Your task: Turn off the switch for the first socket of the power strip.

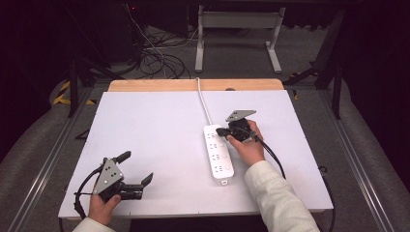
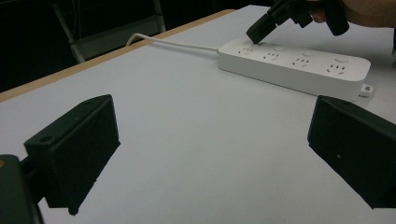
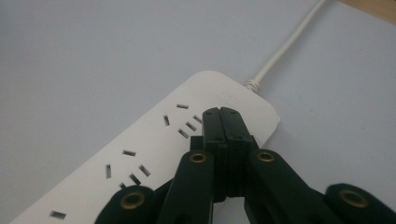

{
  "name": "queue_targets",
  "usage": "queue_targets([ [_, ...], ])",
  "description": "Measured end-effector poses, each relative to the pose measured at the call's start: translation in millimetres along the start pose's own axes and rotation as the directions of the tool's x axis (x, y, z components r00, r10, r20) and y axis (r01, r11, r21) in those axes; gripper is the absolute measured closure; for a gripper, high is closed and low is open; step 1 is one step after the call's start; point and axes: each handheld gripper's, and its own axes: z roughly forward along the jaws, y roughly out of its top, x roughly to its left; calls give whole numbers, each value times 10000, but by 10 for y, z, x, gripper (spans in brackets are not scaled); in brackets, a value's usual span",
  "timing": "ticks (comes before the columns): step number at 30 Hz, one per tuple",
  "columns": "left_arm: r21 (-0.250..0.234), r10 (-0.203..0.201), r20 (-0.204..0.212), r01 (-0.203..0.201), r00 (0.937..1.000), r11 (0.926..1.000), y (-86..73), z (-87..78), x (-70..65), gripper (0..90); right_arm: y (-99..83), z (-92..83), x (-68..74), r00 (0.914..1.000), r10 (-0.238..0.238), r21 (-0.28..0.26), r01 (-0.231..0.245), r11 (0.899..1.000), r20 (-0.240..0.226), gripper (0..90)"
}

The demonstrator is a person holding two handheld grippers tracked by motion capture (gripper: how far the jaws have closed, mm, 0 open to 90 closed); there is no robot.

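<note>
1. nearest the person, the left gripper (image 1: 139, 168) rests at the near-left part of the white table (image 1: 154, 125), held in the left hand (image 1: 102, 205); its jaws stand wide apart with nothing between them, and bare tabletop shows between them in the left gripper view.
2. a black cable (image 1: 82, 186) loops from that gripper toward the table's near edge.
3. farther in, right of centre, a white power strip (image 1: 218, 153) lies flat on the table, its length running away from the person, well apart from the left gripper.
4. the right gripper (image 1: 221, 131), in the right hand (image 1: 247, 147) with a pale sleeve (image 1: 278, 198), reaches over the strip's far end; its jaws are pressed together with nothing held, and their tips touch or sit just above the strip's top by the last socket (image 3: 187, 125), near the cord end.
5. the strip's white cord (image 1: 204, 104) runs on from that end to the table's far wooden edge (image 1: 193, 85).
6. beyond the table, tangled cables (image 1: 157, 60) lie on the floor.
</note>
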Motion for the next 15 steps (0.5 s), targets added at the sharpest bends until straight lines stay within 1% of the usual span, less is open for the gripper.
queue_targets([
  [5,-7,-16,-11,16,10000,10000,-1,3,-2,24,-9,-1,0,10000,-10,-38,10,10000,34,900],
  [8,22,-36,2,36,10000,10000,-2,3,-5,24,-10,0,13,9998,-167,-24,167,9999,120,900],
  [13,20,-54,-11,54,10000,10000,-3,2,-5,24,-30,8,14,9998,-145,-86,146,9999,129,900],
  [15,49,27,-27,-27,10000,10000,-2,2,-1,24,-31,11,21,9997,-192,-72,193,9998,160,900],
])
